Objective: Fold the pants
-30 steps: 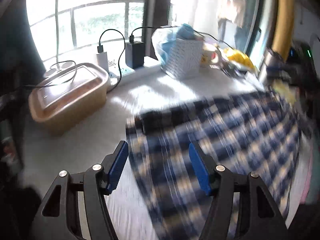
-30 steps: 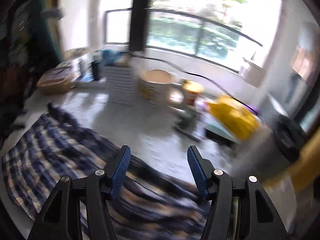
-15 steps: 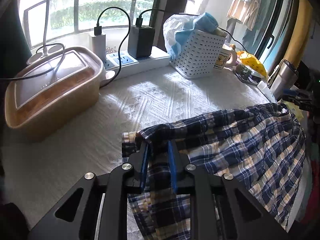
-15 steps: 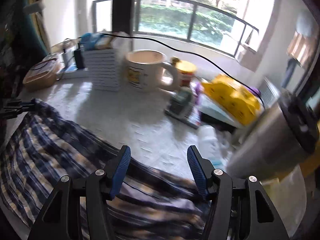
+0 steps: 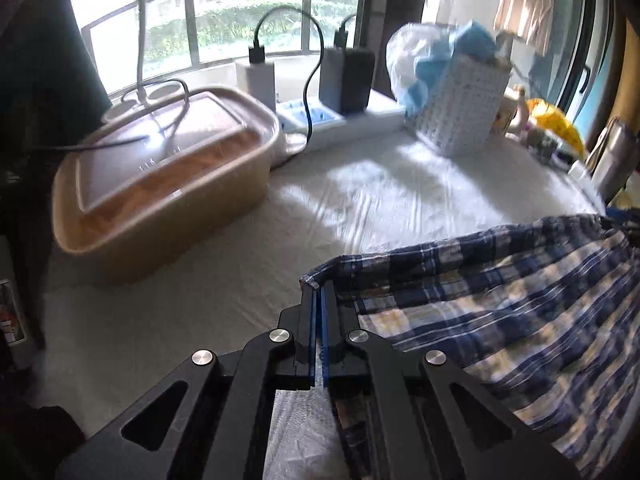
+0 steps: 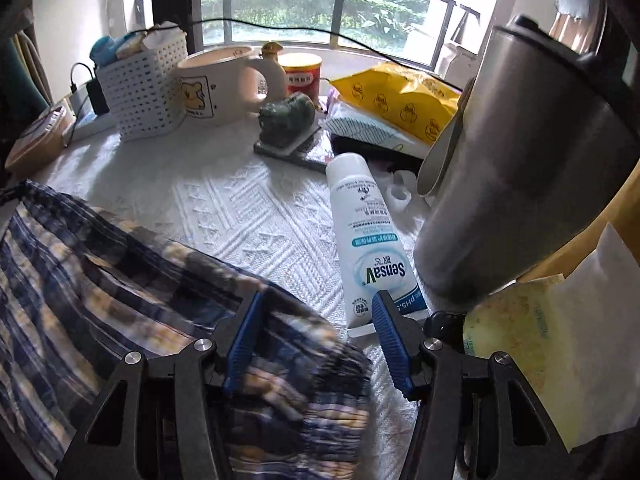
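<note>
Fabric sits pinched between the blue pads of the left gripper [image 5: 319,300], whose jaws are pressed together on a corner of the plaid pants [image 5: 500,312], the hem edge rising just above the fingertips and running off to the right as a lifted, taut line. The right gripper [image 6: 316,340] is closing, its jaws about half apart, a bunched end of the same pants lying between the pads without being squeezed yet. The rest of the garment spreads over the white textured tablecloth [image 6: 256,216], draped toward the near side. Past the left jaws the cloth is bare for a stretch before the tan lidded container [image 5: 160,184] on the left, the power strip [image 5: 340,120] with its chargers, and the white lattice basket [image 5: 460,112] near the window. The right side is tighter: a white tube [image 6: 368,240] lies just beside the right pad, its flat end close to the fingertip, and a tall steel tumbler [image 6: 520,168] stands right behind it. Farther back sit a large mug [image 6: 220,84], a red can [image 6: 301,72], a yellow bag [image 6: 404,96] and a dark green figurine [image 6: 286,116], leaving open cloth mainly in the middle.
</note>
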### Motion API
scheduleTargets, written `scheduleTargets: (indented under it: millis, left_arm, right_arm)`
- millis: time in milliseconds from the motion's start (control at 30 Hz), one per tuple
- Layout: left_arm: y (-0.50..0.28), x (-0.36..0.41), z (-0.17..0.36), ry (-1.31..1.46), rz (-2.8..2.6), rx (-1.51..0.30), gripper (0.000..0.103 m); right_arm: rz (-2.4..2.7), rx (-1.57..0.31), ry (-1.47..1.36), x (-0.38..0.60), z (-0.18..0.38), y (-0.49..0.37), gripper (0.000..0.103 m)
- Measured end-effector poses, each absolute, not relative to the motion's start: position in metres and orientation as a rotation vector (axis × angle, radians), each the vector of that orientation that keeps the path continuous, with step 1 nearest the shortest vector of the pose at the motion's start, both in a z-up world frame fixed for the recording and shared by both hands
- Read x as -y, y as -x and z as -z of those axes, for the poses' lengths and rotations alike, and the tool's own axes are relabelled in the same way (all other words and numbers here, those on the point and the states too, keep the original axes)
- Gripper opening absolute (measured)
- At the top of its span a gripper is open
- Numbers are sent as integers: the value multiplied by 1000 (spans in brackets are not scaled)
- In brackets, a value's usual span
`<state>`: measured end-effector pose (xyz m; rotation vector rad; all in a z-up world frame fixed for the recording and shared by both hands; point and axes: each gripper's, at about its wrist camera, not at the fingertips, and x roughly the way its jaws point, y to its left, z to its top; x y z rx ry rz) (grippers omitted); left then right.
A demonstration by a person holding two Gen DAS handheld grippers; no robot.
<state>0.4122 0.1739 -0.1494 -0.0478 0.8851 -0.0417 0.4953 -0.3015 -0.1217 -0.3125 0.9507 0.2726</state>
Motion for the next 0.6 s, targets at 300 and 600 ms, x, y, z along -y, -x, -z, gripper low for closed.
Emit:
scheduleTargets:
  millis: [300, 600]
  left_arm:
    - [-392, -199, 123, 101, -29, -855, 13]
    - [-280, -166, 114, 191, 97, -891, 53]
  right_arm:
    - [-206, -917, 283, 322, 111, -490, 58]
    - [-324, -795, 253, 289, 61, -418, 58]
